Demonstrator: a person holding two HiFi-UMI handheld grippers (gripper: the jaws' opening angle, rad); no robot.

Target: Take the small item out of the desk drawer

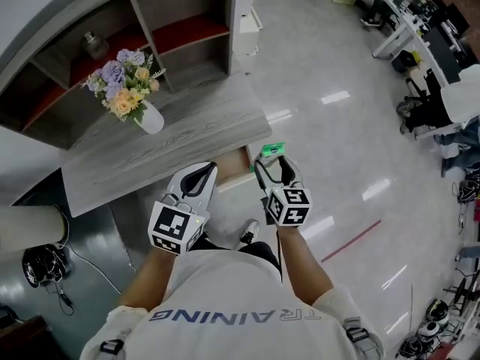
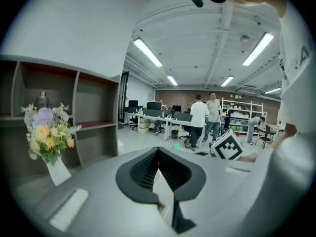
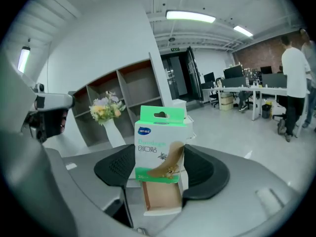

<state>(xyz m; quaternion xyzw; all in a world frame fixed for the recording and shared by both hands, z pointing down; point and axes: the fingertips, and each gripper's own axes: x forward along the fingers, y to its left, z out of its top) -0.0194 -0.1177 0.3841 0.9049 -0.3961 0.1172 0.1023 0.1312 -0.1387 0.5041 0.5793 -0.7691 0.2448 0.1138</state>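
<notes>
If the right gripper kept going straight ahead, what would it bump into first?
Probably nothing near: the right gripper points past the desk corner over open floor, toward the white cabinet. Depth is hard to judge.

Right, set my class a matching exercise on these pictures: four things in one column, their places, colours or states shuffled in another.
Things:
1 bandage box
2 flower vase
3 drawer
4 shelf board

Places, colours, states:
a on the desk
b red
c pulled open
d in the right claw

Pairs: 1-d, 2-a, 3-c, 4-b
</notes>
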